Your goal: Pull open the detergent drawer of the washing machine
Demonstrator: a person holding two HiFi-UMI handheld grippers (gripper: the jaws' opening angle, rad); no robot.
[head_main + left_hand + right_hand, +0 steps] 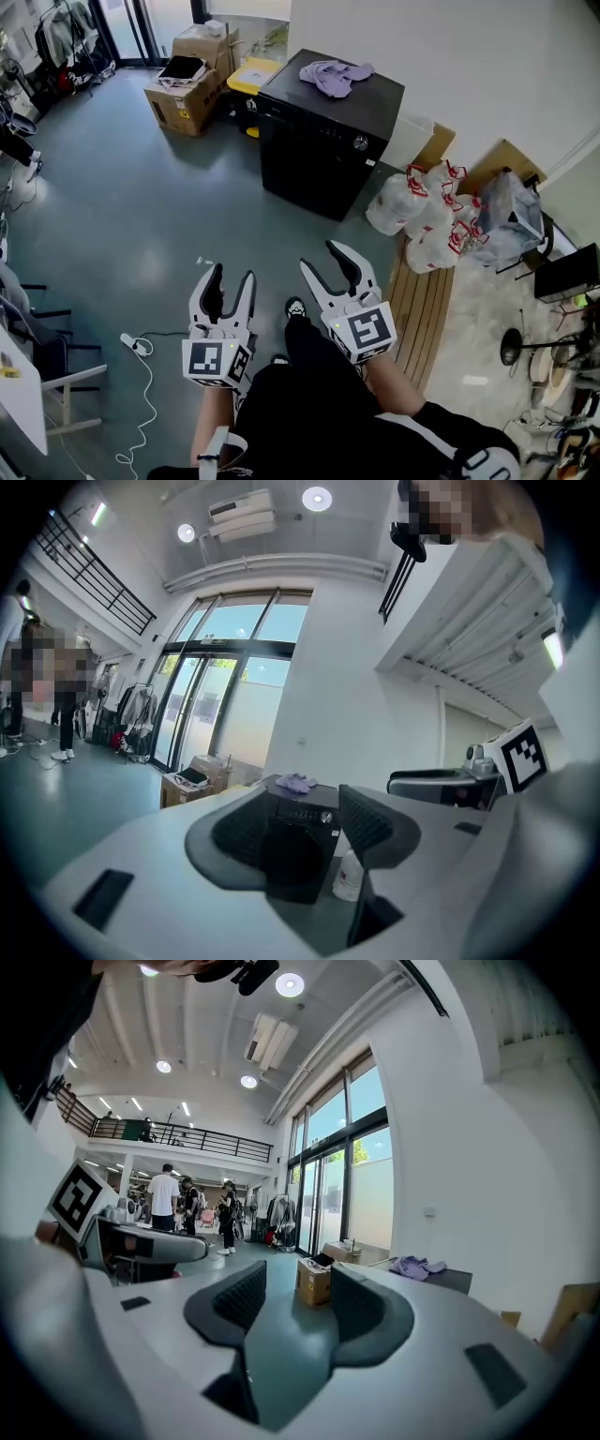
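Washer (323, 141) stands across the floor against the white wall, well apart from both tongs, a black box with its front toward the person. Drawer: cannot be picked out on the dark front, too small. Likely it sits in the top control strip, away from the knob (361, 142), and I judge it not yet pulled. Left tongs (232, 279) apart, nothing between the pads; the left gripper view frames the washer in the gap, but far off. Right tongs (326, 262) likewise apart and empty; its view has the washer off to the right of the gap. Step in hand, as I judge it: the approach. To do it well, get close first and hold one pair of tongs wide and level with the top strip. Find the drawer's lip or recess, bite on that alone, then draw straight out along its run, not up or sideways. The other pair could steady the washer top if the machine shifts. Mind the cloth (336, 77) on top, the bags (427, 211) just beside the washer at the right of the head view, and the power strip (136, 344) with its cable on the floor. Count: washer one; knob one; cloth one, purple; tongs two; cardboard boxes (187, 89) two that I can separate; yellow bin (253, 73) one; white bags at least three, bunched, exact number unclear; power strip one.
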